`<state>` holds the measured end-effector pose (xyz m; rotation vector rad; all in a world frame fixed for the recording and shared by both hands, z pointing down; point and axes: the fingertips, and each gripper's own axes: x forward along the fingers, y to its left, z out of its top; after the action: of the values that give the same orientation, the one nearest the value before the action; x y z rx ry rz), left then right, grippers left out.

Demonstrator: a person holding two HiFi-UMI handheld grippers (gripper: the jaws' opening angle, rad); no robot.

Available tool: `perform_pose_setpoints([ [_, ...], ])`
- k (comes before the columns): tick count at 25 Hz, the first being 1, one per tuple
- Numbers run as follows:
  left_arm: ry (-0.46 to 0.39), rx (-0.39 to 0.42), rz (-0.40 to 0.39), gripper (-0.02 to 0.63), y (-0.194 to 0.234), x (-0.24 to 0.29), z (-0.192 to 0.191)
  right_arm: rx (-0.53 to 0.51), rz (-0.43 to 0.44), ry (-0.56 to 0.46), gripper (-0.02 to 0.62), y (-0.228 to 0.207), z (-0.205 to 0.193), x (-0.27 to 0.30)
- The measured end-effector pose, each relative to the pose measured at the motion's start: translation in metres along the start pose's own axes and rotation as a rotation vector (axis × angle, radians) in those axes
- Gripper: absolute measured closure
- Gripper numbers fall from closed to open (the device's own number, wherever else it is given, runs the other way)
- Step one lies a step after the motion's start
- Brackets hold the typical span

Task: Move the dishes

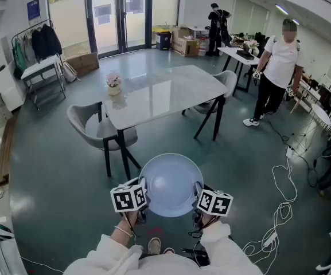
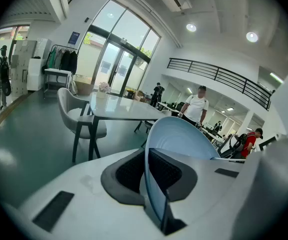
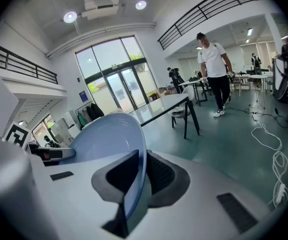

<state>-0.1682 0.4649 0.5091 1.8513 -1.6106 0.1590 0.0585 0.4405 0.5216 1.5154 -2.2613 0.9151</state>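
You held the pale blue plate (image 1: 171, 183) in the air above the floor (image 1: 56, 171), short of the table (image 1: 176, 90), with your left tool (image 1: 143, 191) and right tool (image 1: 197, 192) each pinching opposite rims.

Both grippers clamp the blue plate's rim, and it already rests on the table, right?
No: the head view shows the plate in the air, short of the table. The left gripper and right gripper do clamp its rim.
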Motion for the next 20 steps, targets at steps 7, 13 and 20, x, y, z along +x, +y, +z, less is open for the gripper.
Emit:
perform_pose_setpoints([
  [7, 0.008, 0.007, -0.011, 0.58, 0.002, 0.009, 0.003, 0.004, -0.015, -0.002, 0.497, -0.001, 0.003, 0.006],
  [13, 0.01, 0.007, -0.027, 0.58, 0.011, 0.017, 0.013, 0.011, -0.014, -0.008, 0.497, 0.006, 0.01, 0.016],
  [20, 0.002, 0.037, -0.067, 0.58, 0.019, 0.039, 0.042, 0.032, -0.041, -0.02, 0.497, 0.011, 0.028, 0.039],
])
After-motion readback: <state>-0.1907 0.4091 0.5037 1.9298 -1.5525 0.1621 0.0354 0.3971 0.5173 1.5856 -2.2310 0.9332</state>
